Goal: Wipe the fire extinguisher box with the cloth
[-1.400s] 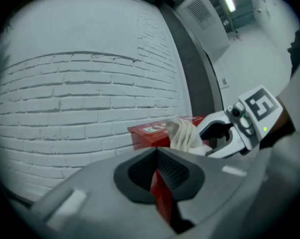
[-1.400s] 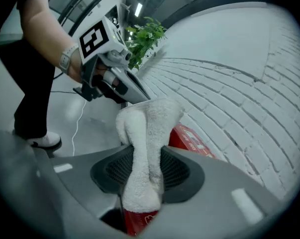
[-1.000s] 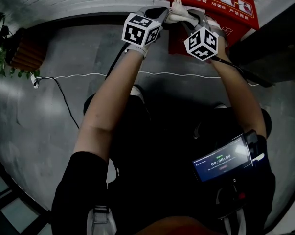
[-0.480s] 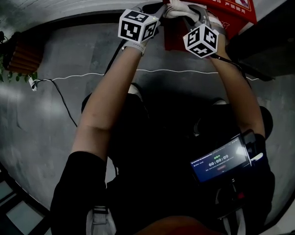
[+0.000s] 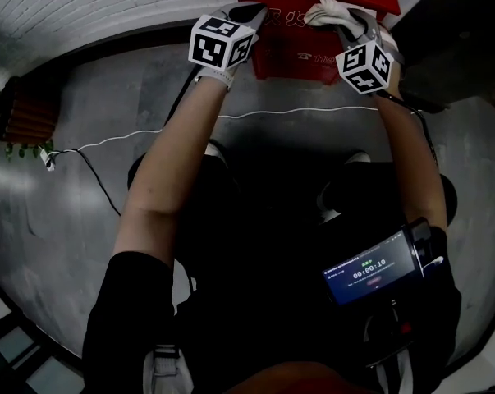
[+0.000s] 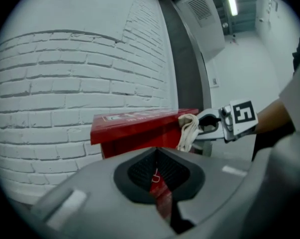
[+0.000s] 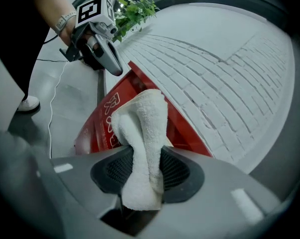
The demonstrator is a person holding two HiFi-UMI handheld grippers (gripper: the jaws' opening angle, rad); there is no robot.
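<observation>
White brick wall point(image 5: 107, 6) at the back, grey floor point(image 5: 66, 187) in front of it. The red box point(image 5: 288, 48) stands against the wall. A person point(image 5: 255, 245) leans over it with both arms stretched out.

Left gripper point(image 5: 251, 13) is at the box's upper left edge. Its fingers are pressed together with nothing between them. Whether the tip touches the box is unclear from the head view.

Right gripper point(image 5: 346, 23) is at the upper right edge, well apart from the left one. Its fingers pinch the white cloth point(image 7: 142, 133), which bunches above them and lies against the box's top edge.

A white cable point(image 5: 107, 142) runs across the floor. A plant point(image 7: 135, 6) stands further along the wall.
</observation>
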